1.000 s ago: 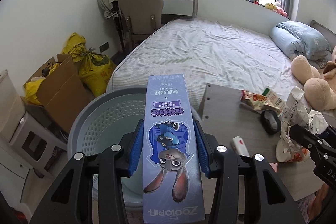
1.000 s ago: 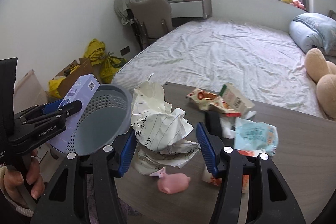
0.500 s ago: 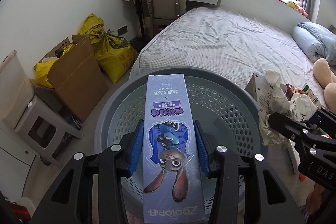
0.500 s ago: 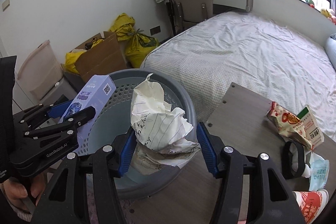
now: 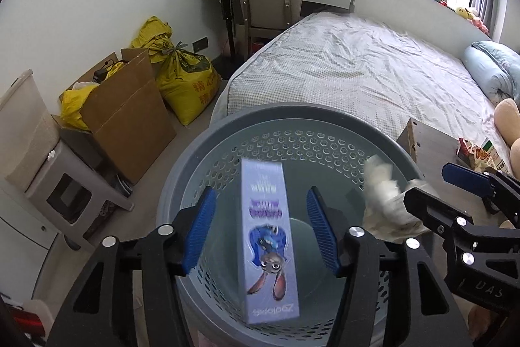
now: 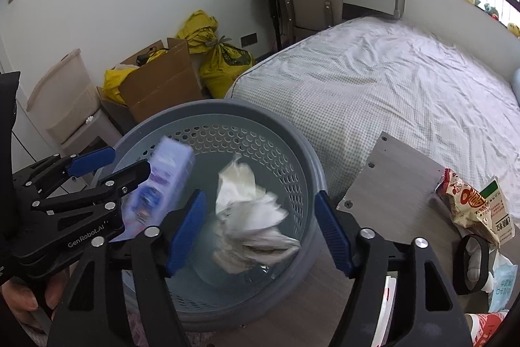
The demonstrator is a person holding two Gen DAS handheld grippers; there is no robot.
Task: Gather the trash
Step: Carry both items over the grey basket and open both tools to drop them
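Observation:
A grey perforated basket [image 5: 292, 116] stands below both grippers. My left gripper [image 5: 260, 200] hangs over it, its jaws opening. The purple cartoon-printed box [image 5: 271, 236] is loose between the blue pads [image 5: 198, 230], touching neither, blurred as it drops. My right gripper [image 6: 260, 204] is also over the basket [image 6: 247, 109], jaws opening. The crumpled white paper [image 6: 250, 213] is blurred between its pads and free of them. From the right wrist, the left gripper [image 6: 120, 163] and box [image 6: 162, 181] sit at the left. From the left wrist, the right gripper [image 5: 442, 189] and paper [image 5: 383, 194] sit at the right.
A wooden table [image 6: 399, 184] right of the basket holds snack wrappers [image 6: 471, 204] and a black ring-shaped item [image 6: 471, 262]. The bed [image 6: 390, 80] lies behind. A cardboard box [image 5: 130, 106], yellow bags [image 5: 185, 80] and a grey stool [image 5: 65, 184] crowd the left wall.
Both grippers swung left from the table to above the basket. Both jaws have opened; the box and the crumpled paper have left the pads and are dropping into the basket.

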